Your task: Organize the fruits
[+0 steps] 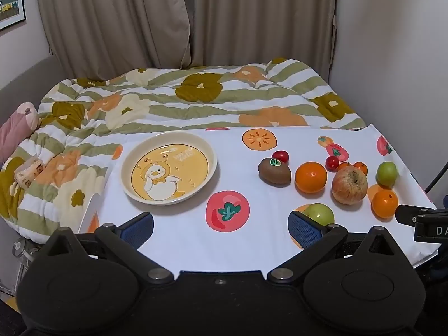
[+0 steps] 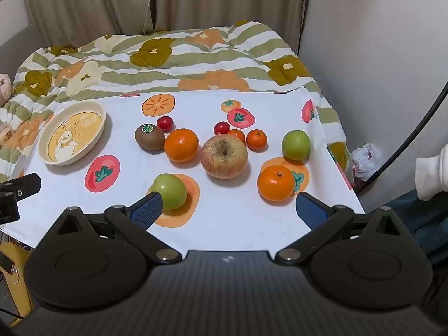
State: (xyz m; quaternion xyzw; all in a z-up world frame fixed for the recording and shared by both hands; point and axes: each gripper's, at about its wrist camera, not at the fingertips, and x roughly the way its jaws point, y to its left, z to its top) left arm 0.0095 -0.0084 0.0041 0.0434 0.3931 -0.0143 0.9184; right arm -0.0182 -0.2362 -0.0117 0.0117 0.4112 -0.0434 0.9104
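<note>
A cream plate (image 1: 127, 165) (image 2: 44, 140) with a yellow duck picture lies empty on the left of the white printed cloth (image 1: 252, 252) (image 2: 238, 224). To its right lie loose fruits: a kiwi (image 1: 274, 171) (image 2: 149, 137), a big orange (image 1: 310, 177) (image 2: 181, 145), a red-yellow apple (image 1: 349, 185) (image 2: 224, 156), two green apples (image 1: 322, 213) (image 2: 170, 191) (image 2: 296, 145), another orange (image 1: 384, 203) (image 2: 275, 183), small tangerines (image 2: 256, 139) and cherry tomatoes (image 1: 280, 156) (image 2: 164, 123). My left gripper (image 1: 221, 228) hovers open over the near cloth, holding nothing. My right gripper (image 2: 229, 210) hovers open before the fruits, holding nothing.
The cloth covers a small table set against a bed with a flowered, striped quilt (image 1: 182, 98). Curtains (image 1: 168, 14) hang behind, and a wall (image 2: 378, 42) stands on the right. A tissue pack (image 1: 28, 173) lies on the quilt at left. A white sleeve (image 2: 431, 168) shows at the right edge.
</note>
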